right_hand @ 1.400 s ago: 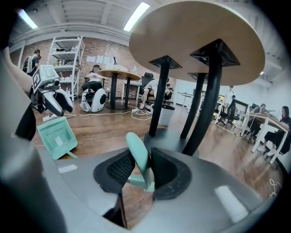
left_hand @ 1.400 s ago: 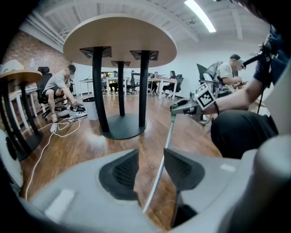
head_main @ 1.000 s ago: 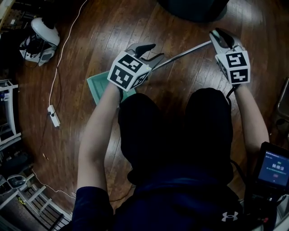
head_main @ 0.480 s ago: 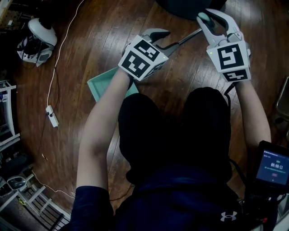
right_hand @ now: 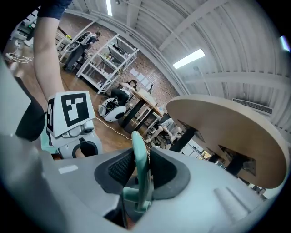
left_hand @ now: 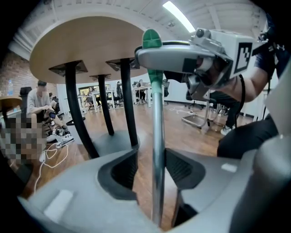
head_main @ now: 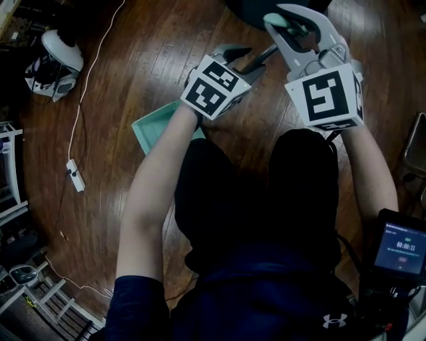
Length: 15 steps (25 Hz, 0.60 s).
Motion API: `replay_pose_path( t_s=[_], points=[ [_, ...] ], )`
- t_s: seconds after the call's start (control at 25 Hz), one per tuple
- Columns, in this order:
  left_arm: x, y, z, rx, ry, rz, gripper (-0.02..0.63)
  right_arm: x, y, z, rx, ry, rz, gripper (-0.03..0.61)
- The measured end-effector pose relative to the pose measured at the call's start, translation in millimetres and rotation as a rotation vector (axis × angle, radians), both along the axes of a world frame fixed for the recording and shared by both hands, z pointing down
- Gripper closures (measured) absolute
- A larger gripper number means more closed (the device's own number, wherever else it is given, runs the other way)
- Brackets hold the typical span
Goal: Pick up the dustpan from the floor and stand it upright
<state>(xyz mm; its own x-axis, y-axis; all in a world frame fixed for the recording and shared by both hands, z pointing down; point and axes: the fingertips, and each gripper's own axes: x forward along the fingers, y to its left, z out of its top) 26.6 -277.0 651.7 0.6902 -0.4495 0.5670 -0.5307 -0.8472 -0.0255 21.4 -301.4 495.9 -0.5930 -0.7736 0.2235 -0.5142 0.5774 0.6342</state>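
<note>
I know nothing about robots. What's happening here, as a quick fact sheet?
Dustpan: teal, low by the wooden floor, partly hidden
Pole: bare metal, rising from the dustpan
Left tongs: around the pole, opening, with a gap at one pad
Right tongs: shut on the green grip at the pole's top
Nearby: round table

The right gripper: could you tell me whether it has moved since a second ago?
Yes. The right gripper, clamped on the dustpan handle, has risen toward the camera and shifted left, overlapping the dark table base.
</note>
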Motion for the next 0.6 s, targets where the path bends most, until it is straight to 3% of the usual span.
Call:
replay_pose_path(
  t_s=[0.24, 0.36, 0.48, 0.6],
  points=[
    [8, -4, -10, 0.065, -0.002, 0.035, 0.518, -4, -3, -16, 0.039, -0.01, -0.006, 0.476],
    [10, -5, -15, 0.08, 0.012, 0.049, 0.518, -6, -3, -23, 0.061, -0.035, -0.009, 0.469],
    [3, -16, -21, 0.103, 0.019, 0.016, 0.518, -5, 1, -37, 0.089, -0.117, -0.032, 0.43],
    [-12, -30, -30, 0.097, 0.039, -0.044, 0.52, 10, 1, -52, 0.073, -0.275, -0.005, 0.387]
  ],
)
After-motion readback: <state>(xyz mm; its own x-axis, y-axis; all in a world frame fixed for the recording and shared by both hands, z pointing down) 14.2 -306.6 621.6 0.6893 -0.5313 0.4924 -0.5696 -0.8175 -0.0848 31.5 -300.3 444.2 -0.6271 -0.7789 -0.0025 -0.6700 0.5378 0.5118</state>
